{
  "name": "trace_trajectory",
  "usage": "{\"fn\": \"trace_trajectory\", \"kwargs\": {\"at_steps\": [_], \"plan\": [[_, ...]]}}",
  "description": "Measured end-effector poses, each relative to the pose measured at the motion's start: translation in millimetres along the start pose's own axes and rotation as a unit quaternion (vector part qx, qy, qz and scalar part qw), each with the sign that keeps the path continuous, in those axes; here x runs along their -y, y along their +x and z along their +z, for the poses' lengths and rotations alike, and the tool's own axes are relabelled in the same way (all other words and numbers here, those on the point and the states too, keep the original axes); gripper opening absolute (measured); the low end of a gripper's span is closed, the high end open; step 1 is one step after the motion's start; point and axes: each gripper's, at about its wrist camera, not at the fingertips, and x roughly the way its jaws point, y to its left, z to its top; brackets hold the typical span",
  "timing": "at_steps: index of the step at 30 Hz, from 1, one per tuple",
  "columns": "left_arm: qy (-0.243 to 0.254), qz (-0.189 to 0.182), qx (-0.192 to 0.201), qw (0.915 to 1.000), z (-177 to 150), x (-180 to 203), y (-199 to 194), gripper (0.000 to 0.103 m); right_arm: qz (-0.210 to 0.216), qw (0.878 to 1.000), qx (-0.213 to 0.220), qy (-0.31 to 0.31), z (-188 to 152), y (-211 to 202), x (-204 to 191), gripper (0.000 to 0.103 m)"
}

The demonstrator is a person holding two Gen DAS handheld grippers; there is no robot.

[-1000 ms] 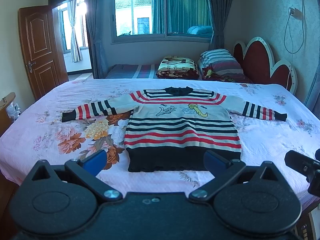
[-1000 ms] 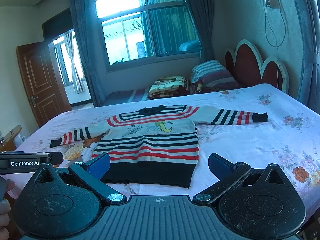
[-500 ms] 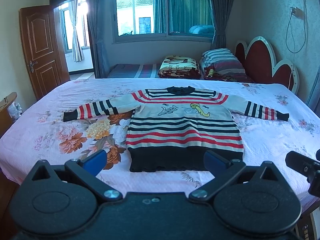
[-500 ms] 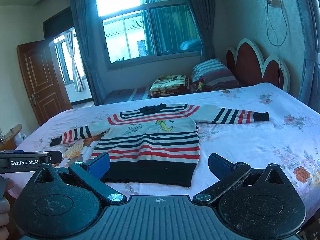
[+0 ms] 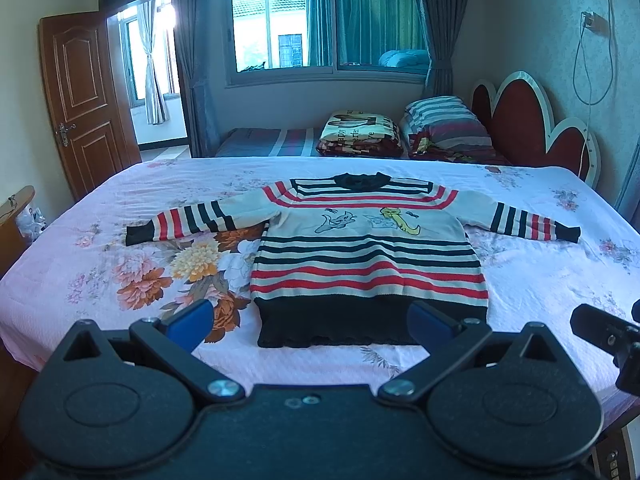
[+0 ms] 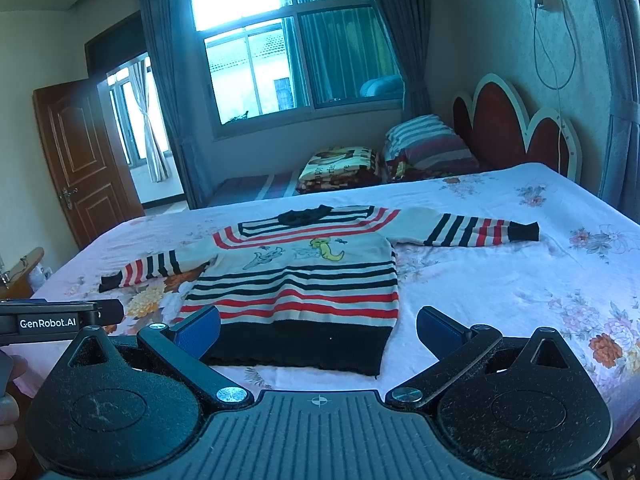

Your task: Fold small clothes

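A small striped sweater point(image 5: 368, 256) in cream, red and black lies flat and face up on the bed, sleeves spread out to both sides, black hem nearest me. It also shows in the right wrist view point(image 6: 300, 280). My left gripper point(image 5: 308, 322) is open and empty, held above the bed's near edge in front of the hem. My right gripper point(image 6: 318, 330) is open and empty, at the same near edge, to the right of the left one. Part of the right gripper's body point(image 5: 608, 332) shows at the right edge of the left wrist view.
The bed point(image 5: 100, 240) has a pink floral sheet. Folded blankets point(image 5: 360, 136) and striped pillows point(image 5: 444, 120) lie at the far side near the red headboard point(image 5: 520, 120). A wooden door point(image 5: 80, 96) stands at the left. A wooden chair back point(image 6: 28, 268) is beside the bed's left.
Both grippers have drifted slightly, so the sweater sits a little lower and nearer in both views. Nothing was gripped and the sweater has not moved.
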Motion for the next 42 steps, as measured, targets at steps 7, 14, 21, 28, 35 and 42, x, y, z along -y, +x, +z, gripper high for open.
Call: {"fn": "trace_trajectory", "kwargs": {"at_steps": [7, 14, 21, 28, 35, 42], "plan": [[0.002, 0.000, -0.002, 1.0000, 2.0, 3.9, 2.1, 0.103, -0.001, 1.000, -0.002, 0.001, 0.4, 1.1, 1.6, 0.103], [0.002, 0.000, -0.003, 1.0000, 2.1, 4.1, 2.2, 0.103, 0.000, 1.000, -0.003, 0.000, 0.4, 1.7, 3.7, 0.103], [0.003, 0.001, -0.003, 1.0000, 1.8, 5.4, 3.5, 0.103, 0.000, 1.000, -0.003, 0.000, -0.2, 1.9, 4.2, 0.103], [0.002, 0.003, -0.004, 1.0000, 0.0, 5.1, 4.7, 0.103, -0.001, 1.000, -0.006, 0.001, -1.5, 5.8, 3.5, 0.103], [0.001, 0.006, -0.007, 1.0000, -1.4, 1.6, 9.6, 0.103, -0.003, 1.000, -0.009, 0.001, -1.1, 12.2, 1.7, 0.103], [0.000, 0.009, -0.011, 0.9999, 1.4, 0.5, 18.5, 0.103, -0.004, 1.000, -0.014, 0.002, 0.4, 22.4, 0.0, 0.103]]}}
